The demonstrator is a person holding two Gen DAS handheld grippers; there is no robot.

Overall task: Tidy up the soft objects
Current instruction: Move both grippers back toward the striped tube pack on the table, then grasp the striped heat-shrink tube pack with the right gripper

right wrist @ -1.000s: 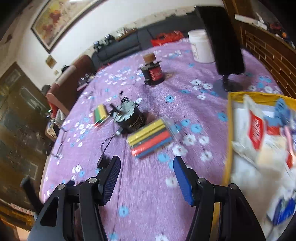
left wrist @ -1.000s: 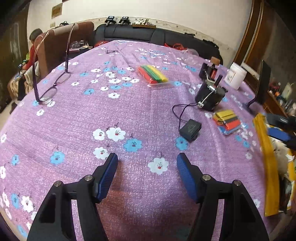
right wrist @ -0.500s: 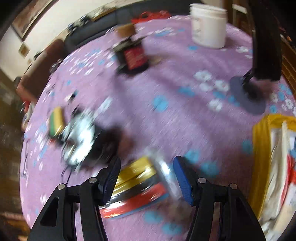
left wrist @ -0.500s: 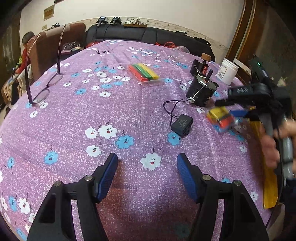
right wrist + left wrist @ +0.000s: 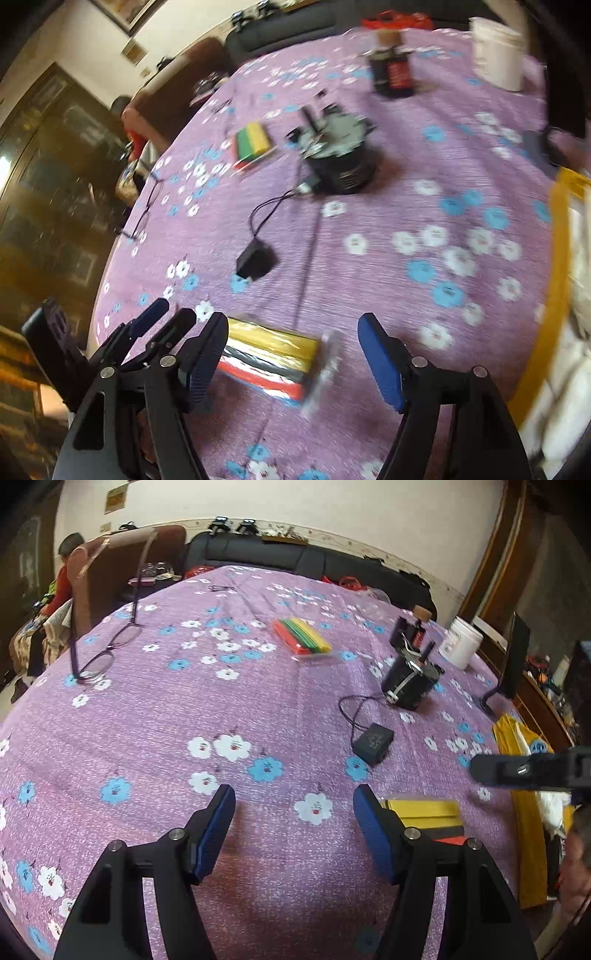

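Blue pads line both claws. In the right wrist view the right gripper [image 5: 291,354] has its jaws spreading apart, and a pack of soft coloured strips [image 5: 271,356] lies on the cloth between them without either pad pressing on it; the left pad sits just beside the pack's end, the right pad stands clear. The pack shows yellow, dark and red bands in a clear wrapper whose crinkled end pokes toward the right pad. Its long axis runs across the frame, left to right, dipping slightly toward the lower right.

The left gripper [image 5: 293,827] hangs with its jaws moderately wide and nothing between them, only the purple flowered tablecloth [image 5: 184,709]. From this view just a yellow, black and red corner of that same pack shows at lower right, behind the right-hand finger, and the right claw's black body crosses the right edge above it.

Further out, a small black adapter [image 5: 373,742] with a thin cord sits near the middle, a black round device [image 5: 408,685] beyond it, and a second pack of strips [image 5: 303,640], red, green and yellow, lies farther up, angled from upper left to lower right. Only the left view shows eyeglasses [image 5: 107,646] clearly at the upper left; the right view shows the left claw at lower left. A yellow-rimmed bag [image 5: 554,295] fills the right edge.
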